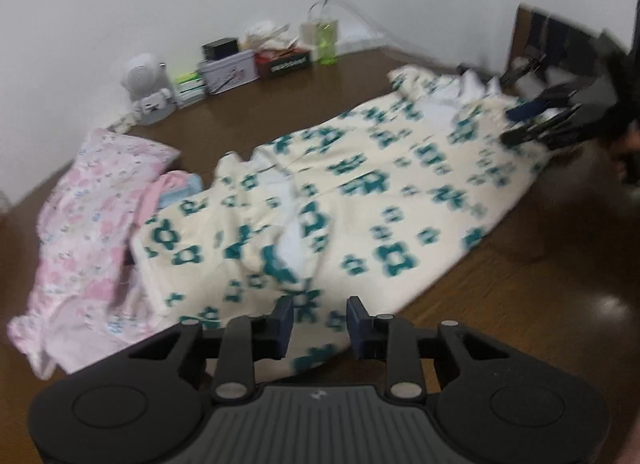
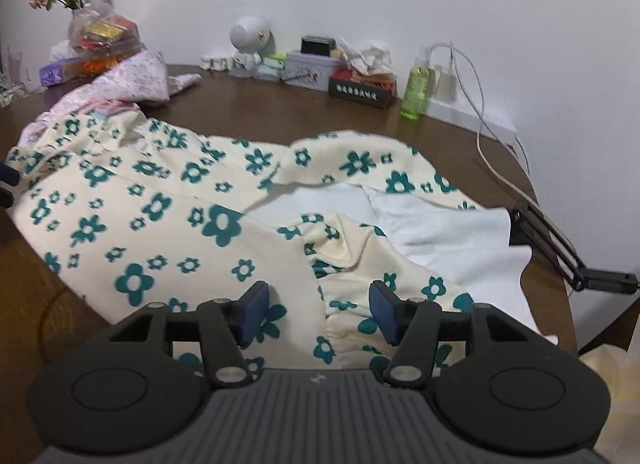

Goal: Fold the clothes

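Observation:
A cream garment with teal flowers (image 1: pixel 360 191) lies spread across the brown table (image 1: pixel 500 304); it also shows in the right wrist view (image 2: pixel 168 215), with its white lining (image 2: pixel 436 223) turned out at the right. My left gripper (image 1: pixel 320 326) is open, just above the garment's near edge. My right gripper (image 2: pixel 320 314) is open over the gathered hem, holding nothing. The right gripper also shows in the left wrist view (image 1: pixel 532 119), at the garment's far end.
A pink floral garment (image 1: pixel 88 223) lies bunched at the table's left. Along the wall stand a white round speaker (image 2: pixel 248 37), tins and boxes (image 2: pixel 308 67), a green bottle (image 2: pixel 416 91) and a white cable (image 2: pixel 480 115). A black lamp arm (image 2: pixel 560 252) juts at the right edge.

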Available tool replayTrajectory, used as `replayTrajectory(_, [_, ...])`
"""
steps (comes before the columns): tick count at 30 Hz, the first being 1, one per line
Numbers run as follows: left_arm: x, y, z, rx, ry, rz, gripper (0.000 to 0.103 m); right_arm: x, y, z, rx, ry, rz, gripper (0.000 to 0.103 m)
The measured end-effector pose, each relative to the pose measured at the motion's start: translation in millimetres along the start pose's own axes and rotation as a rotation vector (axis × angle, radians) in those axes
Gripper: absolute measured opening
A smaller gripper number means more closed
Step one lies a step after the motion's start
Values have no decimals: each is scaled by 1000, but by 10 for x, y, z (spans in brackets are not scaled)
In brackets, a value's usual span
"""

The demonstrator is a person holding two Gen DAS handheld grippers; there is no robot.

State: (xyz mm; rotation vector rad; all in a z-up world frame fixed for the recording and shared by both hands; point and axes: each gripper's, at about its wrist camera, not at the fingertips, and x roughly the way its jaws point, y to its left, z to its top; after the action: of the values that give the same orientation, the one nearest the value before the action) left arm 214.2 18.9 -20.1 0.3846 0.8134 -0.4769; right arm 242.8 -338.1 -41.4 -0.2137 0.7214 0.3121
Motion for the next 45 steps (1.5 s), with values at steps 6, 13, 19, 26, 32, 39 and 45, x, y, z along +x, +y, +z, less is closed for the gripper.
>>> replayTrajectory(6, [233,232,211,-81,-46,13,27,66,-46,-46,62,7,10,57])
replayTrajectory(13, [346,715,386,-356,-100,33,28,72,-49,-56,75,2,10,57])
replayTrajectory(19, [63,673,257,-316,-133,4,52,20,-61,-35,88,-6,26,59])
replayTrajectory(26, [-19,227,122,-133,-84,-7,48,-157,186,149,64,-94,91,63])
replayTrajectory(32, [190,233,-20,-162,-8,-7,27,96,368,134,-4,3,49,51])
replayTrajectory(39, [149,241,-14,-185,-23,-10,50,95,295,84,38,23,66,54])
replayTrajectory(45, [-300,16,15,-217,-205,131,103,-375,94,331,123,-106,146,102])
